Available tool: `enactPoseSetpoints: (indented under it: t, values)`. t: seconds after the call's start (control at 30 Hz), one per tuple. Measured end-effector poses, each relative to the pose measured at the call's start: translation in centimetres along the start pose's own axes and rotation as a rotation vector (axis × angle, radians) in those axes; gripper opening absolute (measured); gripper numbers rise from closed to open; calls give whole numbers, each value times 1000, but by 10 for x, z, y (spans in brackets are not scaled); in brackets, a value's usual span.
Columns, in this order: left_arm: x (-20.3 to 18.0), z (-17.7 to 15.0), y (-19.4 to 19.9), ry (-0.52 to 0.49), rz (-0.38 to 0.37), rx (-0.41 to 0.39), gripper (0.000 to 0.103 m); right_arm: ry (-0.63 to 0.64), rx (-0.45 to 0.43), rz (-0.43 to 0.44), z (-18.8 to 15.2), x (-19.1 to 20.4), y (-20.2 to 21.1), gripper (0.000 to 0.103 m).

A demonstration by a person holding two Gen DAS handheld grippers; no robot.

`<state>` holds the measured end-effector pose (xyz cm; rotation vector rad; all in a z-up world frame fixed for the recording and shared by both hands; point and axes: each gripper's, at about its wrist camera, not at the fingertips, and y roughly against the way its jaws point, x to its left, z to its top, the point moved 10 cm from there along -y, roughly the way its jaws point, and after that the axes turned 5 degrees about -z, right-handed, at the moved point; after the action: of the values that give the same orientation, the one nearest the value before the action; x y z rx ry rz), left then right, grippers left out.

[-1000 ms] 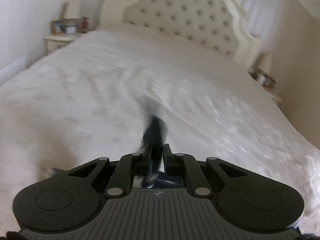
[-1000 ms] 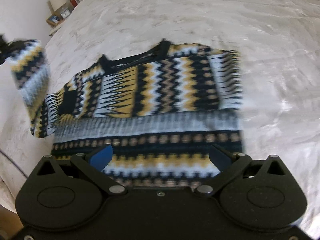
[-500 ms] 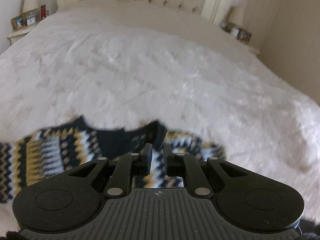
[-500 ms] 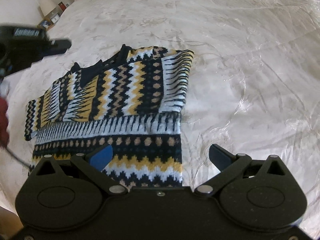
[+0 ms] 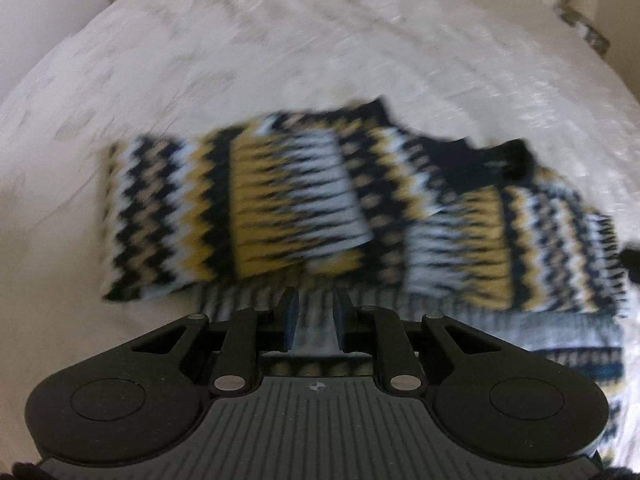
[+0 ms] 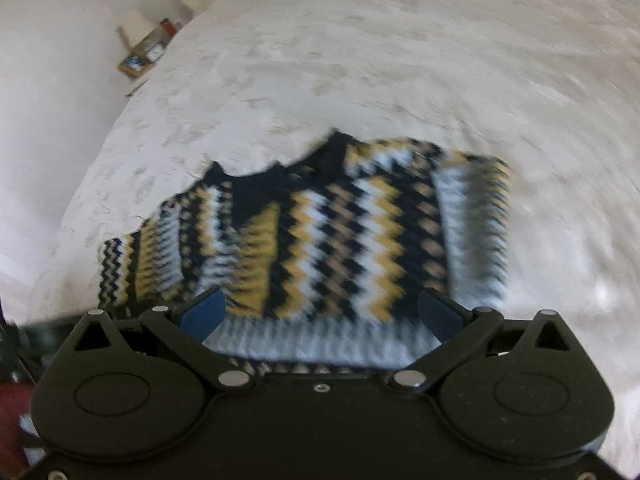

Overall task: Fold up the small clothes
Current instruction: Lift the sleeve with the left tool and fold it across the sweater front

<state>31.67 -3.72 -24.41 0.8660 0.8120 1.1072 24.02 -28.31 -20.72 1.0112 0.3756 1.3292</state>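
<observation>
Bedding: a pale cream bedspread with a faint woven pattern [image 6: 400, 60] covers the wide bed, lightly wrinkled.
Left bedside: a small wooden-framed picture [image 6: 138, 60] stands beside a white lamp shade [image 6: 134, 26], blurred.
Right bedside: small blurred ornaments [image 5: 586, 30] sit near a cream wall.

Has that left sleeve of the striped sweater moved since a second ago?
Yes. The sleeve was held up beside the sweater; now it lies folded across its chest on the bed, released by the opening left gripper.
</observation>
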Motion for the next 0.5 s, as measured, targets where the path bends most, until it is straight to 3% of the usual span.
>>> enactPoseSetpoints:
  t: [0.13, 0.5]
  values:
    - [20, -16, -15, 39, 6, 50, 20, 49, 8, 45, 24, 26, -21, 102]
    - [25, -22, -35, 83, -48, 51, 24, 153, 96, 74, 59, 65, -96, 102]
